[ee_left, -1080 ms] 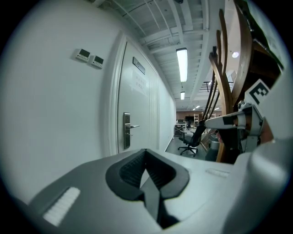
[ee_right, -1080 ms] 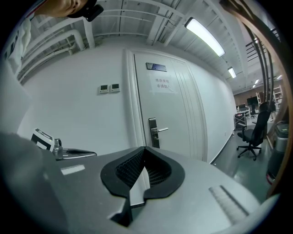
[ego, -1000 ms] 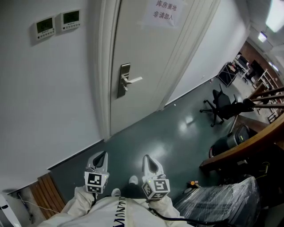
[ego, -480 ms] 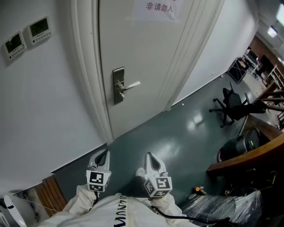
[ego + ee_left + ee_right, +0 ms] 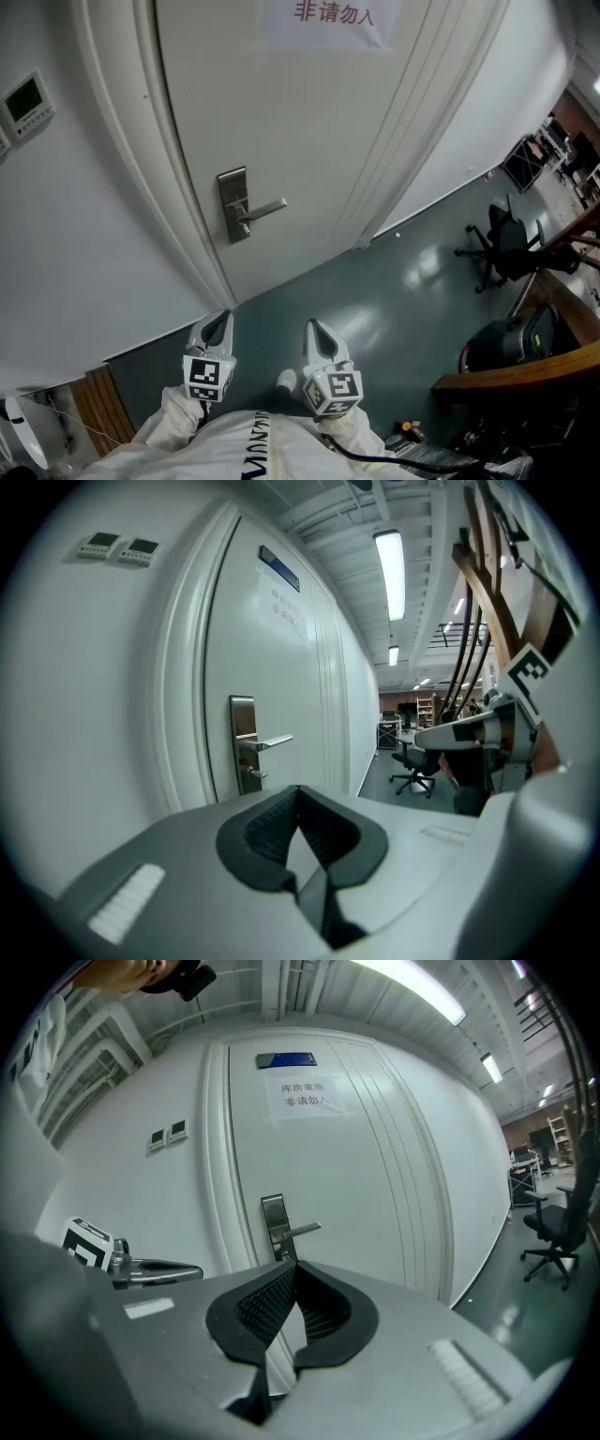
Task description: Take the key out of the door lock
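though tiny, key seemingly level, outward

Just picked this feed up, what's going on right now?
A person holds a gripper in each hand, low in front of the body, facing a white door. The left gripper and right gripper are both shut and empty, touching nothing. The lock plate with its lever handle is ahead, well clear of both. A small piece, likely the key, sticks out of the plate below the handle, so it is not yet taken out.
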A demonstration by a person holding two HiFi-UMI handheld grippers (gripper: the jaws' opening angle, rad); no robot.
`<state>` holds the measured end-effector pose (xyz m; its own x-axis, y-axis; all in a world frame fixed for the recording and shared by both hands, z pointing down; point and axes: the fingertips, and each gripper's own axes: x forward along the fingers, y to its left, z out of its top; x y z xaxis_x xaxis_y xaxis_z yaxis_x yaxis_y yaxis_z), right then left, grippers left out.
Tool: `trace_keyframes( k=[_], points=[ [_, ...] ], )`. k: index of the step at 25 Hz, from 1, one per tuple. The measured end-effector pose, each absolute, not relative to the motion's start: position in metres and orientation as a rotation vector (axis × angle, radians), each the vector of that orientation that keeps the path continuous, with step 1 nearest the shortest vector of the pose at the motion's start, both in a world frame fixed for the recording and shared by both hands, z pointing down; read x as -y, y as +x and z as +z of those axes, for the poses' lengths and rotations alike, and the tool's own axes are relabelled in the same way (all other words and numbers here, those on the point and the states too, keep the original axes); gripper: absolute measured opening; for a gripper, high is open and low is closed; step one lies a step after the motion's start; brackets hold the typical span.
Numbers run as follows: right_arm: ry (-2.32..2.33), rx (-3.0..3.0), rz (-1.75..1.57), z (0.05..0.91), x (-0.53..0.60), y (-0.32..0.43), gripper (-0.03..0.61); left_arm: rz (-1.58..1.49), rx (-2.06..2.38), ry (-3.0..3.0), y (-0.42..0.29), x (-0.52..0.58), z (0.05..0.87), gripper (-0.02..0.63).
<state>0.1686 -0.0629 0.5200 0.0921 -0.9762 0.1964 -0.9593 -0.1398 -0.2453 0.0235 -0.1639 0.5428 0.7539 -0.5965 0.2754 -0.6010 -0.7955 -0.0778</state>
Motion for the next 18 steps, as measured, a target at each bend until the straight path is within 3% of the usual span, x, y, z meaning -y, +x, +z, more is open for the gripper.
trace_keyframes(
  k=[9,18],
  points=[
    [-2.196,-2.11,-0.544,0.534,0.103,0.224,0.002,0.483,1.135,2.864,0.061,0.192,0.547,0.0],
    [-2.054,-2.257,-0.592,0.542,0.15,0.195,0.002,0.544,1.285,2.747,0.026,0.211,0.562,0.0]
  ],
)
